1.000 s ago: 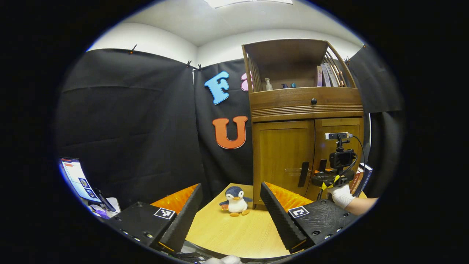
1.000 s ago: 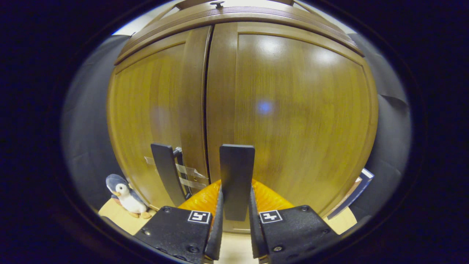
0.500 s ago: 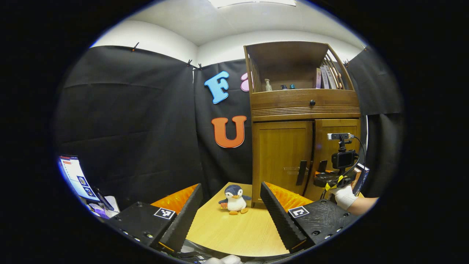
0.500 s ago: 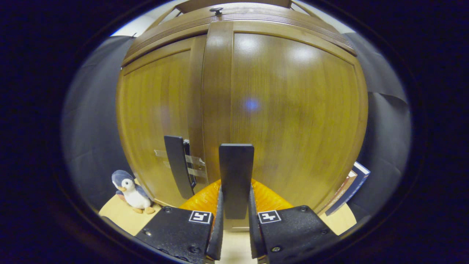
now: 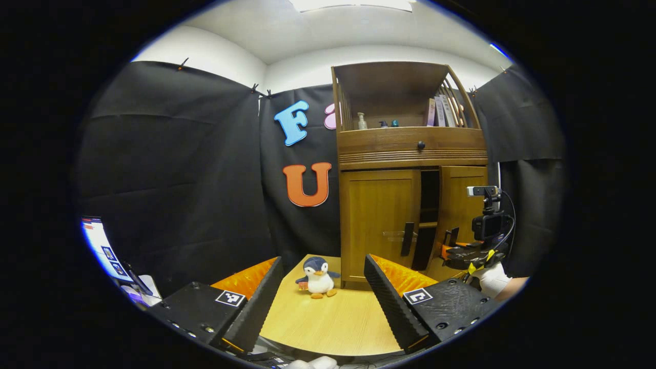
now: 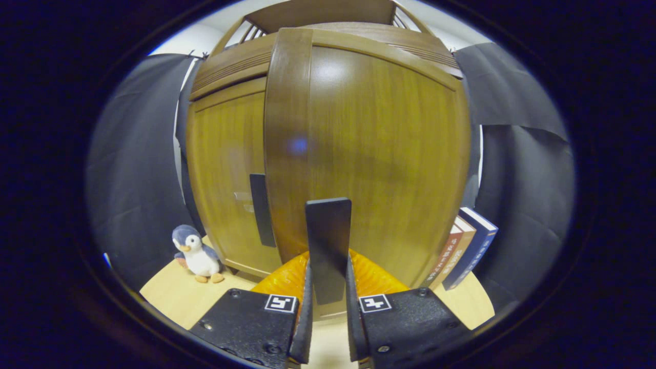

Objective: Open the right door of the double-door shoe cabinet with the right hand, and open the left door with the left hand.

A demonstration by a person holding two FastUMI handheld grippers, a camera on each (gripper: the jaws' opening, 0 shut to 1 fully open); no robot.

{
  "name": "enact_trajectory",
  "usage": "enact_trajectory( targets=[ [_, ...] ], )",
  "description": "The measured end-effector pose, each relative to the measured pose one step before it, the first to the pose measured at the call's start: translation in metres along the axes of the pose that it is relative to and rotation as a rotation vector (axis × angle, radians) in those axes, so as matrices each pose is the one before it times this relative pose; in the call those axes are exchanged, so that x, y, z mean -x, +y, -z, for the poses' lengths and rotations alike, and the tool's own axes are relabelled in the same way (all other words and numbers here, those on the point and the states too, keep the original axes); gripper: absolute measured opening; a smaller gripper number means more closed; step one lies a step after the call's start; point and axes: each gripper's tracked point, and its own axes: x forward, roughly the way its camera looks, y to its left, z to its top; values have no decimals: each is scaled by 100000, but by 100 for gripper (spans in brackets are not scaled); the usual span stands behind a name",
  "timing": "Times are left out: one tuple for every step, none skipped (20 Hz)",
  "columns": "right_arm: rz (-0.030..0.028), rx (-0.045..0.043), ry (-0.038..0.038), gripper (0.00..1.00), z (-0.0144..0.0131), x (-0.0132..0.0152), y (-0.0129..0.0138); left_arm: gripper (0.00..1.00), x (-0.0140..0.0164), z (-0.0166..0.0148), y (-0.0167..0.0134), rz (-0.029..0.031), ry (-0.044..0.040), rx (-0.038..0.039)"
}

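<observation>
Wooden right door [image 6: 369, 154] of shoe cabinet [image 5: 410, 148], partly swung out, black upright handle [image 6: 328, 246] clamped in right tool [image 6: 328, 328]. Left door [image 5: 379, 220] shut, its vertical handle [image 5: 408, 239] ahead-right of left tool [image 5: 323, 302], fingers wide apart. Between them on tabletop [image 5: 328, 323]: plush penguin [image 5: 316, 270]. Books [image 6: 464, 246] just beside swinging door.
</observation>
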Motion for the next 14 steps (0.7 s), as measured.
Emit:
enact_trajectory(
  targets=[
    [337, -181, 12, 31, 253, 892, -462, 96, 128, -36, -201, 1212, -70, 6],
    [424, -248, 3, 31, 251, 840, -541, 96, 141, 39, -250, 1366, -181, -104],
    [576, -325, -53, 32, 158, 742, -522, 96, 189, -31, -179, 1350, -219, -249],
    [474, -295, -73, 30, 192, 754, -543, 96, 211, -40, -206, 1154, -242, -228],
    [290, -434, 25, 29, 166, 571, -557, 96, 238, -24, -242, 1297, -170, -98],
    [397, -614, 225, 28, 205, 655, -564, 96, 94, 3, -317, 1161, -185, -102],
    [740, -974, 277, 28, 167, 577, -534, 96, 123, -6, -288, 1241, -48, -56],
    [715, -925, 220, 27, 203, 502, -601, 96, 101, 45, -284, 1166, -43, -10],
    [737, -308, -103, 26, 101, 419, -566, 96, 85, 114, -216, 1178, 127, 38],
    [721, -221, -293, 25, 132, 520, -598, 96, 58, 99, -304, 1176, 91, 150],
    [679, 75, -191, 25, 17, 361, -566, 96, 92, -16, -280, 1138, 69, 126],
    [665, -70, -151, 23, 210, 452, -624, 96, 110, 58, -290, 1014, -8, 115],
    [460, -369, -132, 22, 48, 378, -534, 96, 15, 45, -309, 1020, -184, 30],
    [-11, -498, -171, 21, 82, 226, -583, 96, 60, -40, -324, 953, -55, -53]
  ],
)
